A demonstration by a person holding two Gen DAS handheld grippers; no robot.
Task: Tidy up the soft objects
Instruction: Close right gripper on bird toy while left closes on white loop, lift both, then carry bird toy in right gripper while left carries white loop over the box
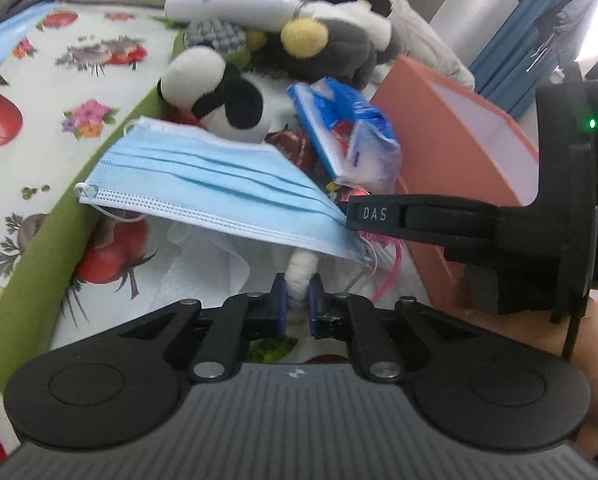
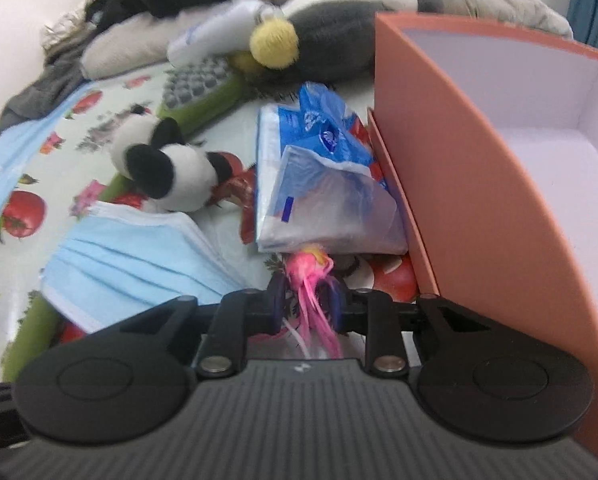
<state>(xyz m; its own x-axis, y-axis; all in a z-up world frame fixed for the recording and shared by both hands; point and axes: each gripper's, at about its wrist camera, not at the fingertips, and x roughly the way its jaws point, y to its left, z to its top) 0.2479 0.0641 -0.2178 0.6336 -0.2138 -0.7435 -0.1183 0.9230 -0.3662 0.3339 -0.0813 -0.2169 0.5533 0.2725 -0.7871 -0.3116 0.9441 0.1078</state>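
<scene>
Now the left gripper [image 1: 299, 300] is closed on a white plush limb [image 1: 301, 270] under the mask [image 1: 203, 184]. Right gripper [image 2: 307, 304] pinches a pink tassel toy [image 2: 309, 272] beside the box [image 2: 479, 168].

Item count, both views combined: blue face masks, two, one pleated mask [image 1: 203, 184] in front and one mask [image 1: 3, 48] at the far left edge; plush toys, two, one panda [image 2: 167, 176] and one penguin [image 2: 319, 48]; blue tissue packs [image 2: 323, 168], one; orange boxes [image 2: 479, 184], one
</scene>
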